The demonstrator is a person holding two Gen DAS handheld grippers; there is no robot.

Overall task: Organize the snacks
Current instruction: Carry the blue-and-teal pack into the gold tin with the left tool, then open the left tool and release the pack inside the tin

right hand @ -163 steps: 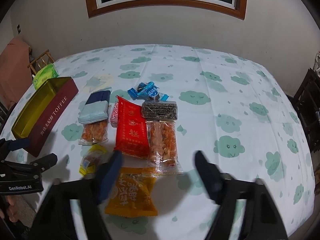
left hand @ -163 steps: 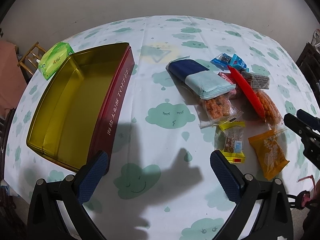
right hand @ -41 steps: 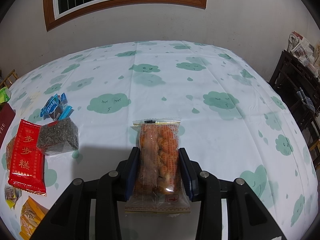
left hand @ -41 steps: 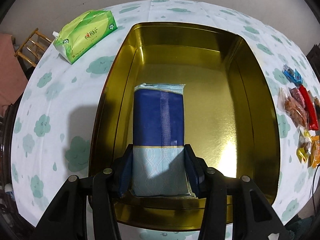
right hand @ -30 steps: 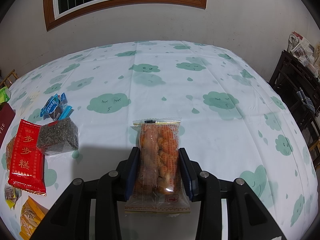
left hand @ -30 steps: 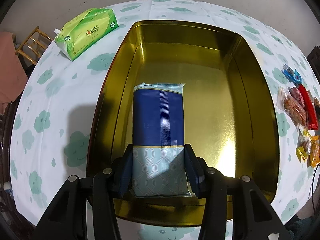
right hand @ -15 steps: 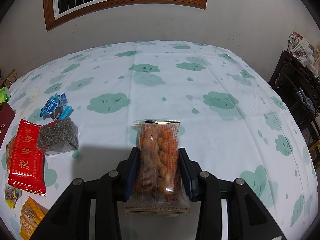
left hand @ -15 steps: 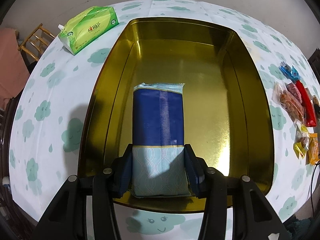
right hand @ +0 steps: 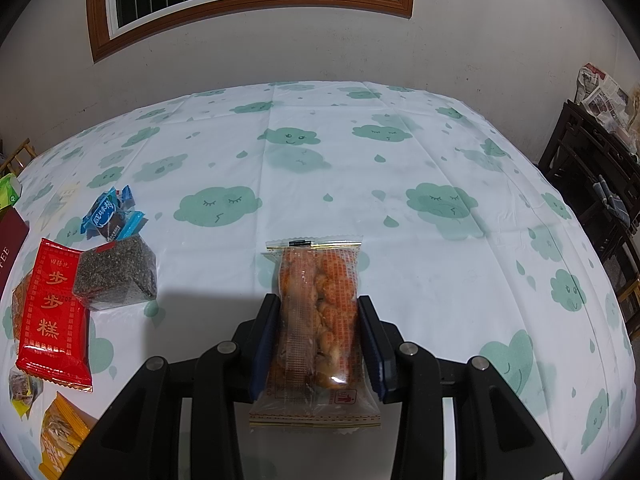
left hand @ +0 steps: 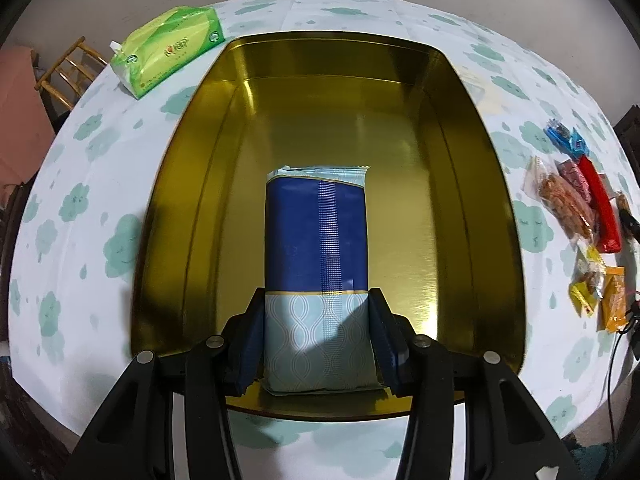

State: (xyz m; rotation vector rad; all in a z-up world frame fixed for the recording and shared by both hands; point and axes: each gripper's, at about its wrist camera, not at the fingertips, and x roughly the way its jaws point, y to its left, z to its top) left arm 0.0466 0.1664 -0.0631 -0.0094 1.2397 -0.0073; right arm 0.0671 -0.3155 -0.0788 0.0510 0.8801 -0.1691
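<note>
The left gripper point(left hand: 316, 336) was clamped on the blue pack point(left hand: 316, 240), held over the tin point(left hand: 500, 200) with its long axis pointing along the tin's length. The right gripper point(right hand: 318, 340) gripped the twist pack point(right hand: 318, 312) above the table point(right hand: 440, 240), well apart from the tin.

Between the left tool's dark-blue padded fingers point(left hand: 248, 344) sits a flat foil packet point(left hand: 317, 276), navy ahead, pale blue with wavy lines nearer. Beneath it lies a gold-lined rectangular tin point(left hand: 404, 184). Right tool's clear plastic packet point(right hand: 316, 320) shows orange-brown twists with red print. The white tablecloth point(right hand: 400, 240) carries teal clouds.
</note>
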